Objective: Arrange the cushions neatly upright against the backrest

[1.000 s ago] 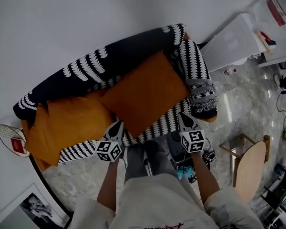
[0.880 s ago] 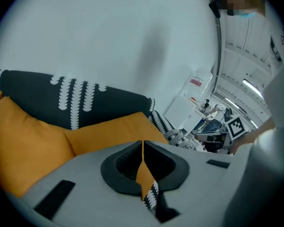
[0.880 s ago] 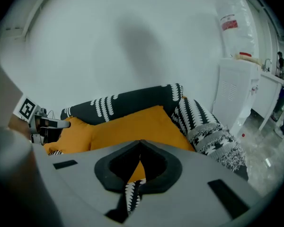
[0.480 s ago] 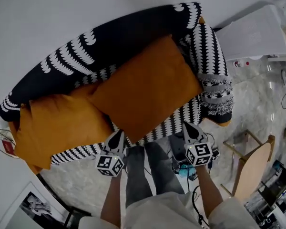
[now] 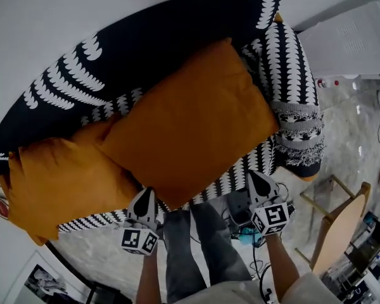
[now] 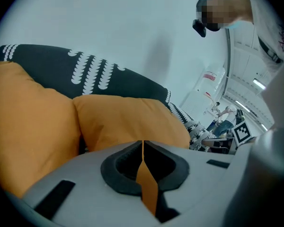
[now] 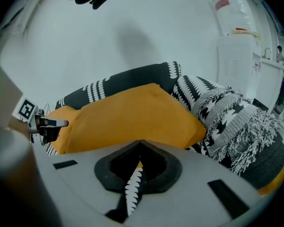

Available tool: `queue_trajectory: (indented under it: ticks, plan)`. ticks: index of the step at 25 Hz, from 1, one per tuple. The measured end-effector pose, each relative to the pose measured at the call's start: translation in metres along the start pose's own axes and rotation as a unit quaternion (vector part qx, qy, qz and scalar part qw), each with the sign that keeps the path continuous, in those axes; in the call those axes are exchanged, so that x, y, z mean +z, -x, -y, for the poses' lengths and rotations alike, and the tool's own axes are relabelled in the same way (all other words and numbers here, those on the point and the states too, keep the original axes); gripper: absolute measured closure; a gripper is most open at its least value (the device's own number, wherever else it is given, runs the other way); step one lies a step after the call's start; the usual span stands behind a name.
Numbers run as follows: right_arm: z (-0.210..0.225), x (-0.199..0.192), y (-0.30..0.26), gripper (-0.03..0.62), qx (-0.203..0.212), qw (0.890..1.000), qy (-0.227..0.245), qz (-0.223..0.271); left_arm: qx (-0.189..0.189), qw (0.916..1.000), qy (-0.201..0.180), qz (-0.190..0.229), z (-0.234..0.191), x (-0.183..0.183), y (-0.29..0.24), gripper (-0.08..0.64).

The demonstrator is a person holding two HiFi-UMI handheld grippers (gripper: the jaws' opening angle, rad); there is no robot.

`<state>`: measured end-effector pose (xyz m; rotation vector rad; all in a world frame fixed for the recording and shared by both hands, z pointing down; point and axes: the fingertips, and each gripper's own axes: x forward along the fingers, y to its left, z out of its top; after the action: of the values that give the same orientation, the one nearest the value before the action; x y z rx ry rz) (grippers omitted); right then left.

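With both closed on nothing, the left gripper point(image 5: 145, 192) and right gripper point(image 5: 254, 175) flank the near corner of the large orange cushion point(image 5: 190, 119), which is slumped on the sofa seat point(image 5: 240, 163) at twelve o'clock, with the backrest point(image 5: 133, 49) beyond it.

1 sofa point(image 5: 145, 43). 2 cushions on it: big cushion point(image 5: 190, 122) mid-sofa, small cushion point(image 5: 63, 182) left end. 2 grippers at sofa front: left gripper point(image 5: 145, 193), right gripper point(image 5: 254, 176). 1 wooden chair point(image 5: 342, 220) right of sofa.

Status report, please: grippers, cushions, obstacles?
Left gripper, right gripper shut, empty. Right orange cushion slumped askew, overlapping left orange cushion. No obstacle seen.
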<state>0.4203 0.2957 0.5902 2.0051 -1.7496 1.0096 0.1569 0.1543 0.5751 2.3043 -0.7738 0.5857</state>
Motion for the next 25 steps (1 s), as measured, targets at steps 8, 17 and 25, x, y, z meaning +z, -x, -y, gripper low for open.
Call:
queue_trajectory:
  ticks: [8,17,25]
  plan:
    - [0.001,0.004,-0.017,0.565,0.011,1.000,0.021,0.014,0.013,0.9997,0.020,-0.005,-0.013,-0.016,-0.004,0.523]
    - [0.038,0.099,-0.091,0.231,0.084,0.995,0.044,0.016,0.016,0.9959,0.079,-0.042,-0.009,-0.002,-0.023,0.198]
    - [0.069,0.137,-0.163,0.141,0.104,0.988,0.082,-0.083,0.063,0.9902,0.108,-0.061,-0.042,-0.005,-0.021,0.173]
